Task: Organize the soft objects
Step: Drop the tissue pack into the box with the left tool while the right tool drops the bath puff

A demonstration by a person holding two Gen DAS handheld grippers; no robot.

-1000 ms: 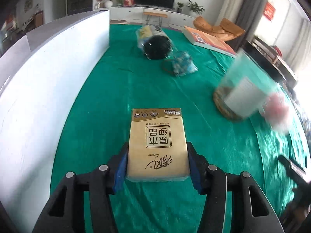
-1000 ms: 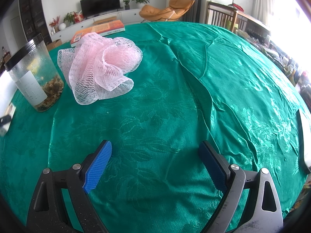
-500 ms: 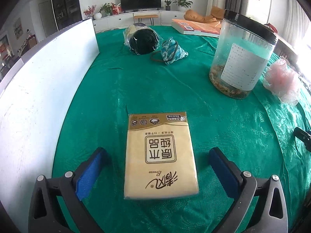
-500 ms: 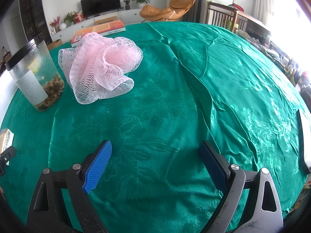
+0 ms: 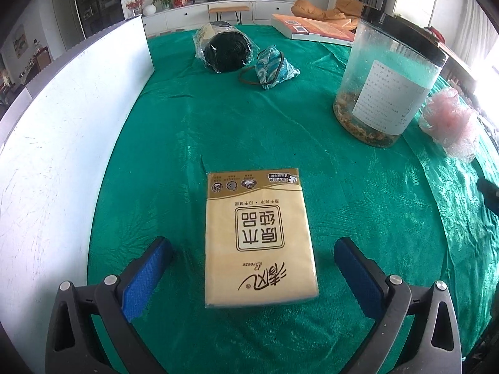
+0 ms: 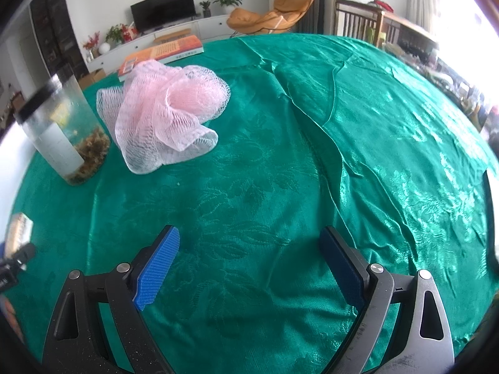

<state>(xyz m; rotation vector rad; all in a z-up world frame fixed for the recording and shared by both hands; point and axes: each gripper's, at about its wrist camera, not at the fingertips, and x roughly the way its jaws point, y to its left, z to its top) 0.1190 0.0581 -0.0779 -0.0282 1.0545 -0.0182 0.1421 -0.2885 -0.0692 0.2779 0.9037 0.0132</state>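
A tan tissue pack [image 5: 259,243] lies flat on the green tablecloth [image 5: 358,193]. My left gripper [image 5: 252,277] stands open around its near end, both blue pads clear of its sides. A pink mesh bath sponge [image 6: 165,109] rests on the cloth at the left in the right wrist view and shows again as the same pink sponge [image 5: 452,121] at the right edge of the left wrist view. My right gripper [image 6: 249,265] is open over bare cloth, well short of the sponge. A teal patterned pouch [image 5: 273,67] and a black bundle in clear wrap [image 5: 226,48] lie farther back.
A white board [image 5: 71,131] walls off the table's left side. A tall clear jar [image 5: 386,84] with a black lid stands between tissue pack and sponge, seen also as the jar [image 6: 62,131] left of the sponge. An orange book [image 6: 162,53] lies at the far edge.
My left gripper has let go of the tissue pack: the jaws went from pressing its sides to wide open. The pack now lies on the cloth. The right gripper stayed open, barely moving.
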